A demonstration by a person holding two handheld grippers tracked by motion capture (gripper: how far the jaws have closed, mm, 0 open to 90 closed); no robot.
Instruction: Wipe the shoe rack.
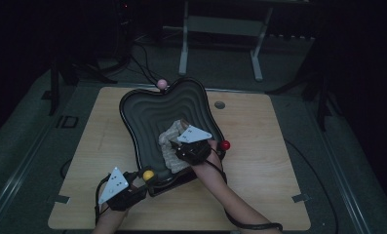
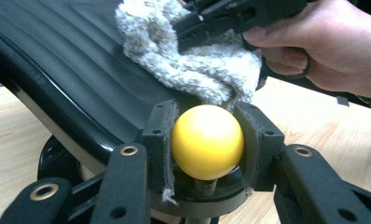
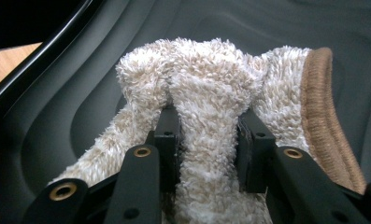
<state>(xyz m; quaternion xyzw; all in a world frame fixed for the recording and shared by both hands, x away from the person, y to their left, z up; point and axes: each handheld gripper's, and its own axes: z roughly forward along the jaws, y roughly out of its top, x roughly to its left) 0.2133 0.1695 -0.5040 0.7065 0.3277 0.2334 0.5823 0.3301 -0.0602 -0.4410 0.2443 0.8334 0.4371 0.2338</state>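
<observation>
The left tongs (image 2: 206, 144) are clenched on a yellow ball knob (image 2: 207, 141) at the near edge of a black ridged tray (image 1: 147, 109), with a pad pressed to each side of it. The right tongs (image 3: 206, 140) grip a bunched fold of fluffy beige cloth (image 3: 211, 88) with a brown stitched hem, pressed against the tray's wavy inner surface. The tray sits tilted on the pale wooden worktop (image 1: 259, 161), a red knob (image 1: 224, 145) at its right edge and a pink knob (image 1: 161, 84) at its far rim.
</observation>
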